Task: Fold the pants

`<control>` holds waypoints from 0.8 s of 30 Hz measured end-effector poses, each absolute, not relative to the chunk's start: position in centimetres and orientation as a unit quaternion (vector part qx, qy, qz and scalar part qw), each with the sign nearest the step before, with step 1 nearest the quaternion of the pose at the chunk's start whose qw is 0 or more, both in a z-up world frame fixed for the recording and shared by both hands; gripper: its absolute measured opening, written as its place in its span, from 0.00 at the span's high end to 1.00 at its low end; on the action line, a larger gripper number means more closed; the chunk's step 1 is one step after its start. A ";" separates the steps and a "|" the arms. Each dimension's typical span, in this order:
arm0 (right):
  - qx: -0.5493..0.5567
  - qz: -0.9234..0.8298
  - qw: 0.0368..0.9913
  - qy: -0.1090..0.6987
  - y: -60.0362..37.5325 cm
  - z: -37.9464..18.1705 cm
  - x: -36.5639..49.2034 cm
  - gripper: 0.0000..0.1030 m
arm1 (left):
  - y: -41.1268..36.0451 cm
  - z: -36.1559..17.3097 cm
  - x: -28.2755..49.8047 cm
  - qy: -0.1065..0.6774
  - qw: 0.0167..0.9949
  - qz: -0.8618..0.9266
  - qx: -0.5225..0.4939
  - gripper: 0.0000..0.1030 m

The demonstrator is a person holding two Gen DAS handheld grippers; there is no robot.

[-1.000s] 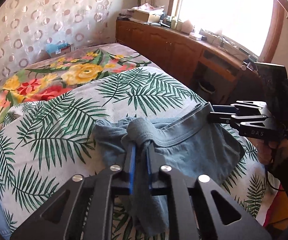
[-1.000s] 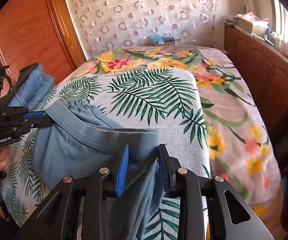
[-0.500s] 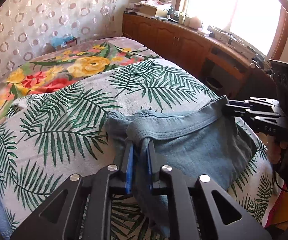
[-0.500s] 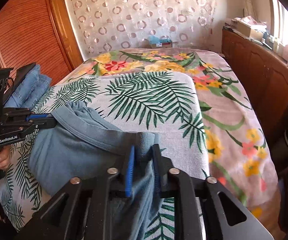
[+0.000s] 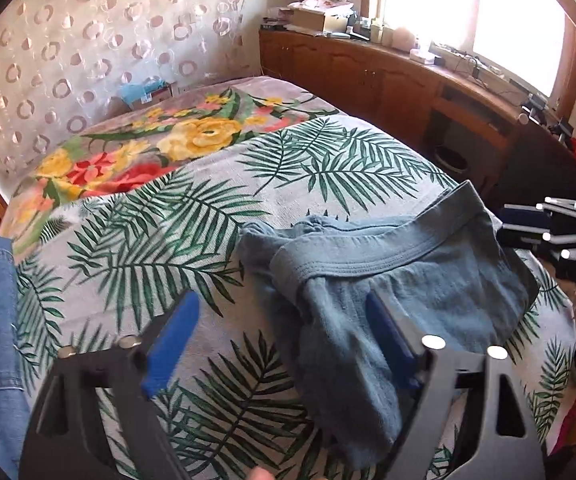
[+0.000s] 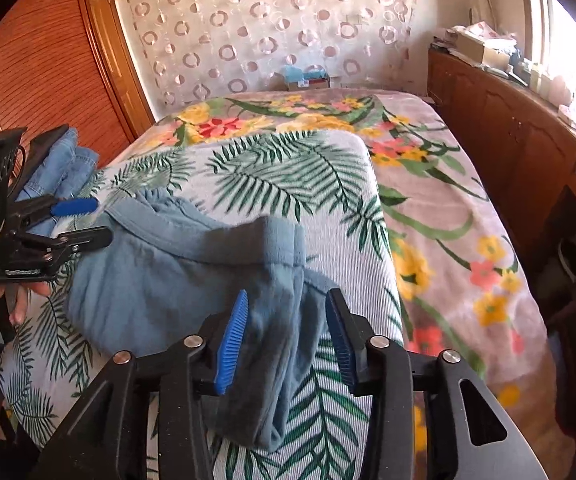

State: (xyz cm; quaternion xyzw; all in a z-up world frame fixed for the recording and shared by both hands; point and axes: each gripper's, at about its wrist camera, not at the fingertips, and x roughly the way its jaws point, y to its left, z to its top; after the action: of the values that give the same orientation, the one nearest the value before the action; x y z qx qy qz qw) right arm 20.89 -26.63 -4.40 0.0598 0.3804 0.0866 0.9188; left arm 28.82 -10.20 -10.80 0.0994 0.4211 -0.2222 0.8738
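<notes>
- left gripper point(image 5: 284, 340): jaws wide, nothing between the pads gripped; the pants point(image 5: 387, 280) lie loose between and ahead of the fingers
- right gripper point(image 6: 288, 336): jaws also spread; a bunched end of the waistband sits in the gap, touching neither pad as far as I can tell
- pants: blue-grey, crumpled, lying on the palm-print blanket point(image 6: 295, 168) near the bed's point(image 6: 447, 208) near edge; waistband point(image 5: 367, 252) runs across between the two grippers; one part hangs down over the near edge in the right wrist view
- denim pile point(image 6: 60, 160) sits at the bed's left edge, just beside the left gripper; not touching the pants
- judgement: garment is released but not flat; no clean fold is visible
- risks from here:
  - hanging part could drag the rest off the near edge; its own weight plus a smooth blanket would do it
  - regrasping a bunched waistband could catch several layers; fold comes out lopsided
  - closing low could pinch the blanket along with the cloth; lifting then pulls the blanket
  - left gripper swinging outward could snag the denim pile
</notes>
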 end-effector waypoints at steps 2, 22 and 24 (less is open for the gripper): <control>0.061 0.081 0.917 0.385 -26.7 -4.5 21.0 0.55 | -10.2 -11.3 29.2 0.436 0.868 -0.219 0.094 0.16; 0.079 0.078 0.909 0.401 -26.9 -5.7 23.2 0.50 | -10.7 -13.8 30.4 0.454 0.860 -0.221 0.075 0.09; 0.076 0.081 0.909 0.402 -26.7 -5.7 23.4 0.50 | -10.8 -13.9 30.4 0.449 0.863 -0.220 0.078 0.07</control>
State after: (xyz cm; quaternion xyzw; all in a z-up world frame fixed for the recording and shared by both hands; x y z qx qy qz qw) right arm 23.45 -26.68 -5.71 0.0761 0.4020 0.0805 0.9089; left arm 30.43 -10.83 -13.92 0.0775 0.4491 -0.2199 0.8625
